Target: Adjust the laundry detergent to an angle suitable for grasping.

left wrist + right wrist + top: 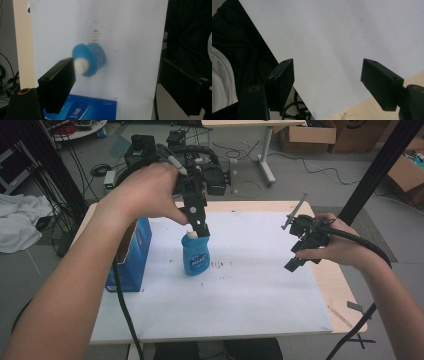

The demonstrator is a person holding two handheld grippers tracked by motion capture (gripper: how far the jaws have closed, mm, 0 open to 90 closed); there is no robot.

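Blue bottle (193,254), upright on white sheet (250,285), cap directly beneath spread-open, empty left gripper (199,227); right gripper (300,252), likewise released, well apart.

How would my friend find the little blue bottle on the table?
Look at the big white sheet covering the table. Near its left side stands a blue box, and just to the right of it is the blue bottle. The bottle is smaller and rounded, with a white cap, right under the left gripper.
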